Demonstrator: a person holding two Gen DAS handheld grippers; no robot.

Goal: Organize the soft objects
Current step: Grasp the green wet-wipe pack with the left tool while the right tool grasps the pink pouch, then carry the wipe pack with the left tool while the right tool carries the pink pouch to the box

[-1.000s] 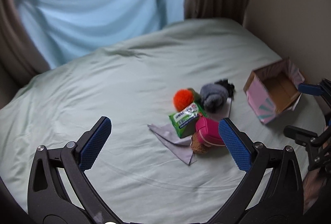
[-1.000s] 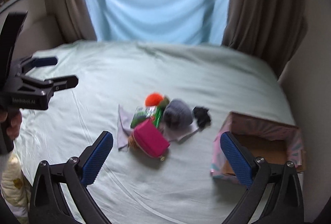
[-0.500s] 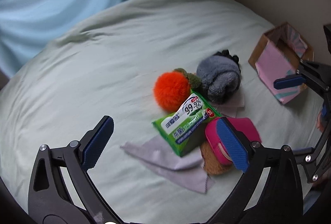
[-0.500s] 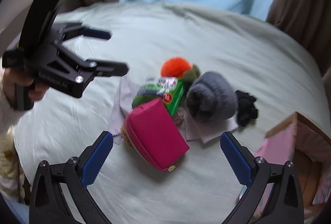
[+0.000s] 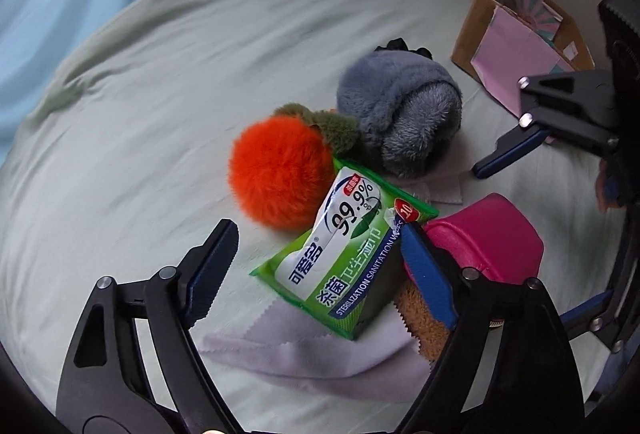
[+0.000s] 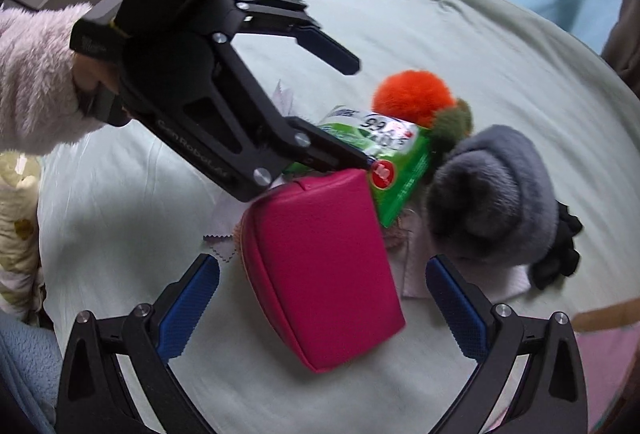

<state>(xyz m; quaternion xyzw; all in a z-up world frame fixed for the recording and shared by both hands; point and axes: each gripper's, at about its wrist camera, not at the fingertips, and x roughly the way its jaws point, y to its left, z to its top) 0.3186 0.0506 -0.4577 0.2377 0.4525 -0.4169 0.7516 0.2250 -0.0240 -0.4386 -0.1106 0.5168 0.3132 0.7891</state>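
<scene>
A heap of soft things is seen on the bed, and the coming move is judged to turn on the green wipes packet. It lies straight ahead of the left tongs, between their spread fingers, its long axis slanting from lower left to upper right — roughly across the gap. The left tongs are nearer to it; nothing is pinched yet. The right tongs are likewise spread and empty, with the pink pouch lying lengthwise between their fingers. The cardboard box stands well apart, far right — likely the destination.
</scene>
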